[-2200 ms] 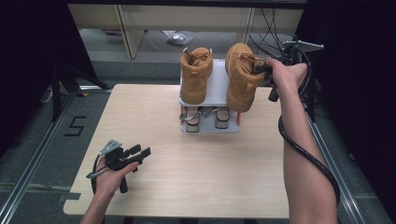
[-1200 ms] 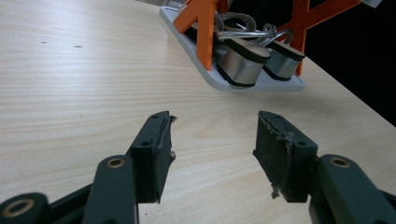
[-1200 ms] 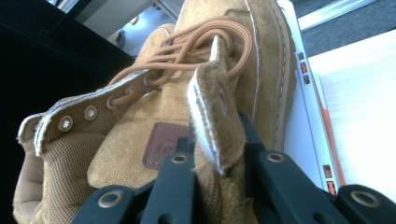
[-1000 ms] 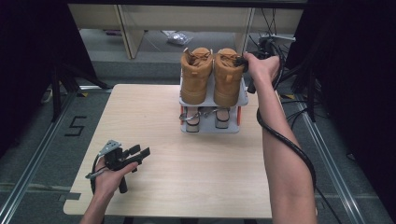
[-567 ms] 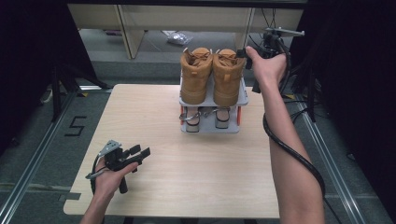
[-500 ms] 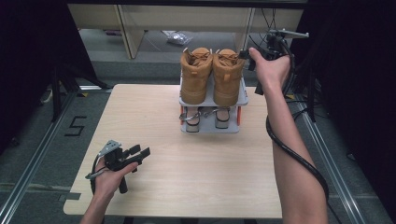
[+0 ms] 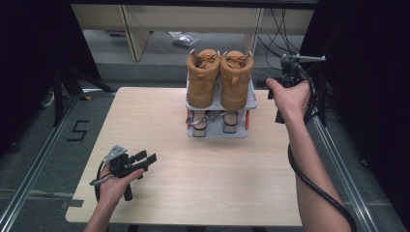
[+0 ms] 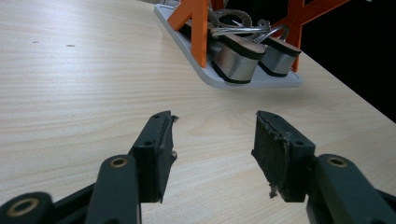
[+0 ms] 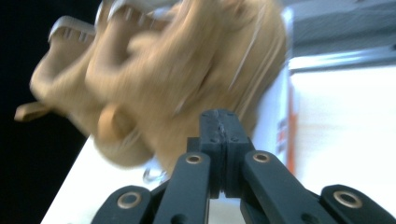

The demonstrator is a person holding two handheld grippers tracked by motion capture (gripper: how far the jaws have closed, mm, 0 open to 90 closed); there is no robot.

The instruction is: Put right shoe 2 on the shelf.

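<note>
A pale wood-grain counter [image 7: 193, 193] stands on a dark floor between metal rails, with a floor mark like a "5" to its left and a light shelf unit and loose cables beyond its far edge. At the far middle of the counter sits a small grey rack [image 7: 220, 133] with orange posts; two tan boots [image 7: 220, 79] stand side by side on its top shelf and a pair of silver sandals [image 7: 212, 121] rests on the lower one. The left tongs [image 7: 145, 159] lie low at the near left corner, spread apart with nothing between them. The right tongs [image 9: 219, 135] are held just right of the rack, apart from the boots; their jaws have just been closing and are pressed together, empty. The left gripper view shows the sandals' silver heels [image 8: 238, 63]; the right gripper view shows the boots blurred and tilted.
</note>
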